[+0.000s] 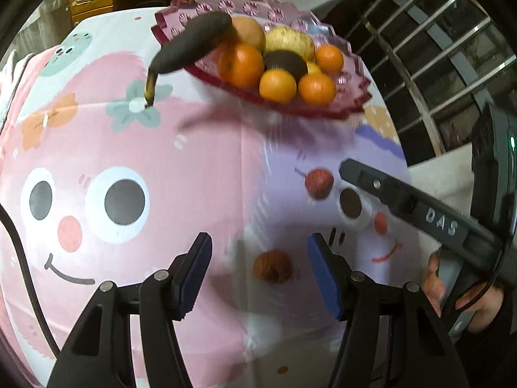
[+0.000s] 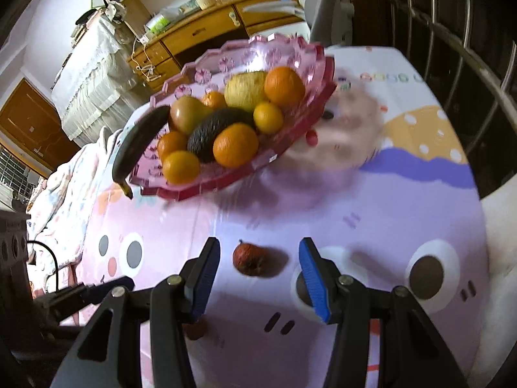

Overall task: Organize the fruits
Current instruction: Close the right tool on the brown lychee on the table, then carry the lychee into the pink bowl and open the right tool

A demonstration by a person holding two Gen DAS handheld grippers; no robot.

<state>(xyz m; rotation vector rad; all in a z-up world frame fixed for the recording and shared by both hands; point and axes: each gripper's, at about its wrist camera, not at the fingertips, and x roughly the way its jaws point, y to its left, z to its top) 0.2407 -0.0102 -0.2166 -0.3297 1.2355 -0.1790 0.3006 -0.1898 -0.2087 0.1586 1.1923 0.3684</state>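
Holding both grippers wide open over the tablecloth [image 1: 194, 148] right now. My left gripper [image 1: 260, 273] has a brown round fruit [image 1: 273, 265] sitting between its fingers; my right gripper [image 2: 260, 278] frames a small red fruit [image 2: 249, 258]. Farther back, the pink bowl [image 2: 290, 51] holds oranges, an avocado [image 2: 213, 129] and a blackened banana [image 2: 139, 142] hanging over its rim.

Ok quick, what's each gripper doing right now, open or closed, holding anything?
Left gripper: jaws open, holding nothing, a brown fruit on the cloth between them.
Right gripper: jaws open, holding nothing, a red fruit between them.
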